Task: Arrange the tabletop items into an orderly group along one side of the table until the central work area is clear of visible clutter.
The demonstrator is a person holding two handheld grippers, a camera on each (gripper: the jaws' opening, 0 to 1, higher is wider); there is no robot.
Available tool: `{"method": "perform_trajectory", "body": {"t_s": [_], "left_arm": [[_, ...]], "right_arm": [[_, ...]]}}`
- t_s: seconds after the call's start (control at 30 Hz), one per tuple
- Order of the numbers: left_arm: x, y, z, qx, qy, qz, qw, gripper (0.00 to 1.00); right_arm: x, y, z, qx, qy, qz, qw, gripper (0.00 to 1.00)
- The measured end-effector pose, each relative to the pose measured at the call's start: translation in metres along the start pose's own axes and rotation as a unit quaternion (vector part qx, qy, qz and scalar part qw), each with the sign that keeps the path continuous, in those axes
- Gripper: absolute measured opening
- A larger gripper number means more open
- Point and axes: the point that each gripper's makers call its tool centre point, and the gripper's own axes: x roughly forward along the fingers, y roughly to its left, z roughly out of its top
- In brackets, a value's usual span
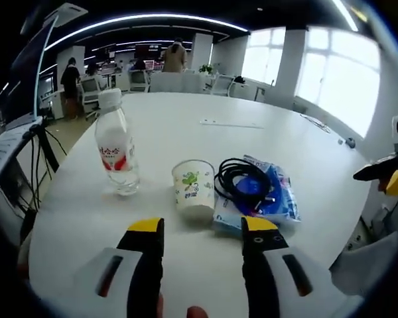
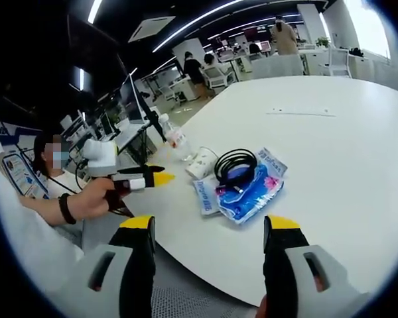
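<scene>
On the white round table stand a clear water bottle with a red label and a printed paper cup. Beside the cup, a coiled black cable lies on top of a blue packet. My left gripper is open just short of the cup, with nothing between its jaws. In the right gripper view the bottle, cup, cable and packet sit near the table's edge. My right gripper is open off the table edge, also empty.
A thin white strip lies farther across the table, and a small dark object sits near the right rim. The other gripper pokes in from the right. A person's hand holds the left gripper. Desks, chairs and people stand behind.
</scene>
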Motion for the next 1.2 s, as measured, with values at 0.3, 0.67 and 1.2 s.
{"method": "perform_trajectory", "body": {"t_s": [0.3,0.67,1.2], "left_arm": [[0.012,-0.012,0.024,0.013,-0.016,-0.012,0.9997,0.46],[0.015,0.000,0.065,0.019,-0.046,-0.003,0.9987,0.46],[0.022,0.024,0.057,0.025,-0.008,0.004,0.9996,0.47]], "right_arm": [[-0.004,-0.001,0.001,-0.002,-0.001,0.000,1.0000,0.66],[-0.005,-0.001,0.001,0.000,-0.010,0.000,0.9999,0.65],[-0.003,0.001,0.001,0.008,-0.019,-0.003,0.9998,0.65]]}}
